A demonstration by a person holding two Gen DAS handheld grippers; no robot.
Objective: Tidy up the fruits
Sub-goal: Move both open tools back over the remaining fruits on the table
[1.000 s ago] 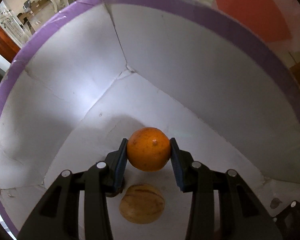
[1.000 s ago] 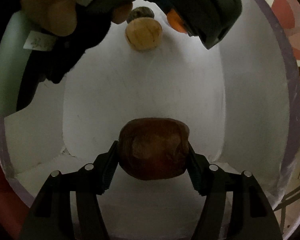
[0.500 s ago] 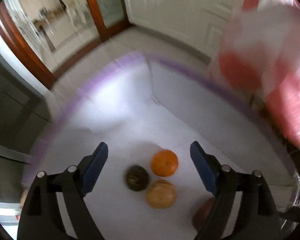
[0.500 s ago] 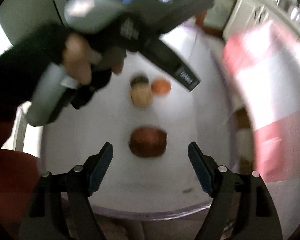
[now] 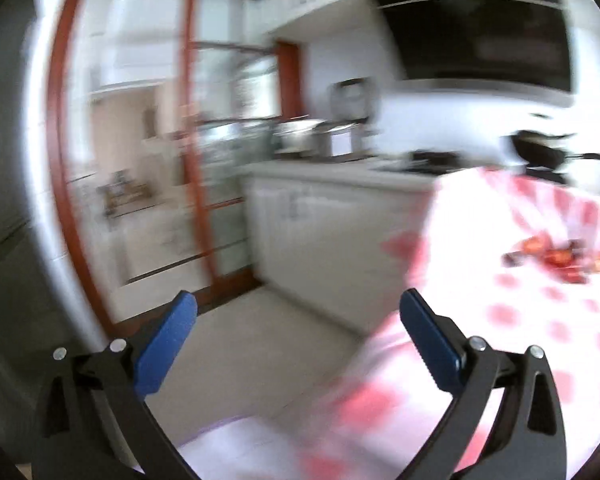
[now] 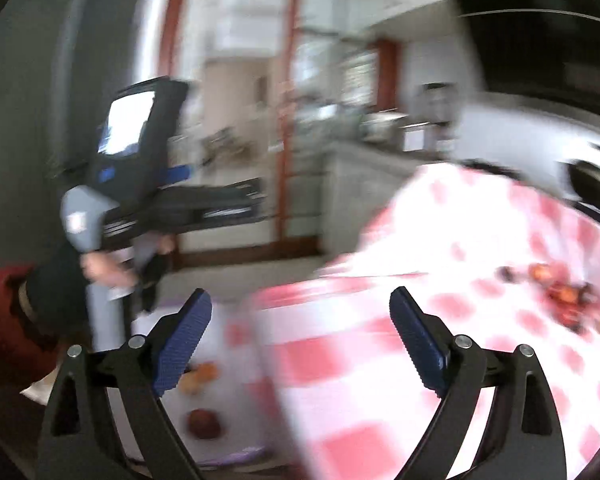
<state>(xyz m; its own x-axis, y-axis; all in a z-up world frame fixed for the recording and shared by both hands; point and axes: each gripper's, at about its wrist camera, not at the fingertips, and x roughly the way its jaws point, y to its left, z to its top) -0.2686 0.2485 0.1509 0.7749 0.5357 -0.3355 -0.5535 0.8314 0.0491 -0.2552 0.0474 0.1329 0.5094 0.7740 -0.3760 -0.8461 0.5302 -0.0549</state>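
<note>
Red-checked tablecloth (image 6: 440,320) as landmark: fruit pile (image 6: 564,300) far right on it. Both tongs, left gripper (image 5: 298,334) and right gripper (image 6: 300,330), opening wide, empty. Best approached slowly, jaws straddling one fruit.

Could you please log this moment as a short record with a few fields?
left tool: jaws opening, nothing between them
right tool: jaws opening, nothing between them
box: low in the right view, beside the table; orange and dark red fruit inside
tablecloth: red and white check
fruit pile: on the cloth, blurred
</note>
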